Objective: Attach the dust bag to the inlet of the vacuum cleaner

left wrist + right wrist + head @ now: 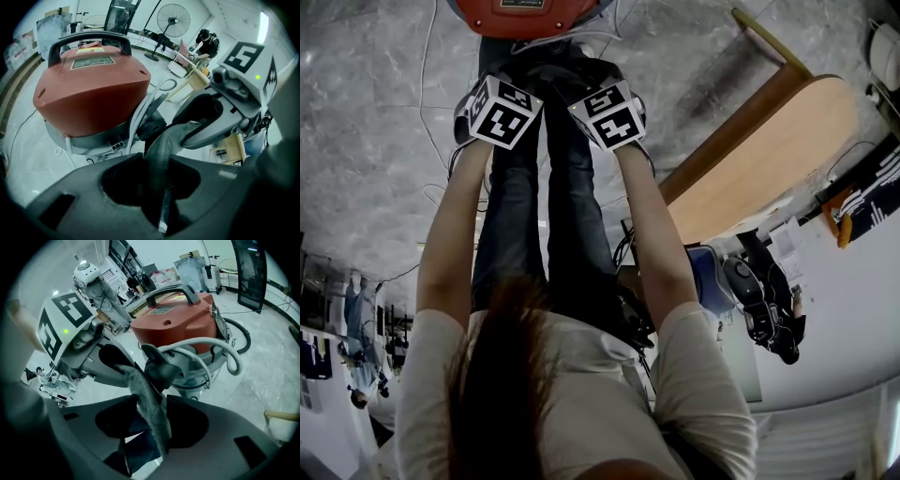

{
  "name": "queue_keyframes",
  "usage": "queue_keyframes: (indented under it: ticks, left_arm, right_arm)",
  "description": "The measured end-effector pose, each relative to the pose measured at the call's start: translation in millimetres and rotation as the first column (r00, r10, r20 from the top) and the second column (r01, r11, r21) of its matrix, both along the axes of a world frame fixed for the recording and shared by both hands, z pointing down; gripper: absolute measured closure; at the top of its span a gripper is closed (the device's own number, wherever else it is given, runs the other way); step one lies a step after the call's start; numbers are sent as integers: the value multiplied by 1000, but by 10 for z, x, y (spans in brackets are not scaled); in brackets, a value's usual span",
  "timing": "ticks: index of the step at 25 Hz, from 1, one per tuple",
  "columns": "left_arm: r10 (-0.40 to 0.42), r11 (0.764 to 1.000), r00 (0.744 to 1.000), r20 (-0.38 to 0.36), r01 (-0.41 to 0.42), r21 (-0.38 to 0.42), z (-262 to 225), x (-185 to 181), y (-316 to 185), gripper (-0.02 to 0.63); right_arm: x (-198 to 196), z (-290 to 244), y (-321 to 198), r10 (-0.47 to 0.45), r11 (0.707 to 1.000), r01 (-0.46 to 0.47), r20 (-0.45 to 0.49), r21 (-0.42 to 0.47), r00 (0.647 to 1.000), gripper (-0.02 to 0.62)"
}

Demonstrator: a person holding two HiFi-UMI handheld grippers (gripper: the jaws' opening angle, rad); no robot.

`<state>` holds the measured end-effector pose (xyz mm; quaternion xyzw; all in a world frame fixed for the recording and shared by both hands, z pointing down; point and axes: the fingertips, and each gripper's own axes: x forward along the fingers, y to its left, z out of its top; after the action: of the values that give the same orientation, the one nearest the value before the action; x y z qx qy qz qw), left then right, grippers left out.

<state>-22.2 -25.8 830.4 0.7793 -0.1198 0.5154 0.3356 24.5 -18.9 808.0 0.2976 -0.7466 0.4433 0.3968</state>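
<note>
The red vacuum cleaner (525,14) (89,93) (183,319) stands on the marble floor just ahead of both grippers. A dark grey dust bag (161,145) (145,394) is stretched as a strip of fabric from one gripper to the other, in front of the black inlet fitting (161,369) under the grey hose (220,350). My left gripper (157,187) has the fabric running through its gap, its jaws slightly apart. My right gripper (150,427) stands wider, with a gap showing beside the fabric. In the head view only their marker cubes show, side by side.
A wooden table (769,150) stands to the right. Cables (427,56) trail over the floor on the left. A standing fan (173,19) and a person bent over a bench (206,42) are far behind the vacuum. My own legs (544,216) lie below the grippers.
</note>
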Motion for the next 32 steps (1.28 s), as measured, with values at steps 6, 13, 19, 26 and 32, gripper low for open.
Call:
queue_keyframes:
  ticks: [6,13,19,26,32]
  left_arm:
    - [-21,1000,1000,8,21,1,-23,-15,15,503]
    - [-48,999,998,27,48,9,-79,-41,-5,502]
    - [-66,998,997,43,66,24,-129,-79,1,468]
    - [-179,983,984,3,178,33,-371,-76,-74,451]
    - [-248,964,967,-53,252,88,-714,-84,-176,453]
  right_arm:
    - [60,-53,-42,2,1000,-2,-7,31,1000,403]
    - [120,-139,-42,1,999,0,-8,42,1000,407]
    - [168,-216,-11,27,999,-27,1,41,1000,408]
    - [284,-358,-44,73,995,-73,6,74,997,415]
    - [295,-658,-165,152,976,-159,57,146,987,480]
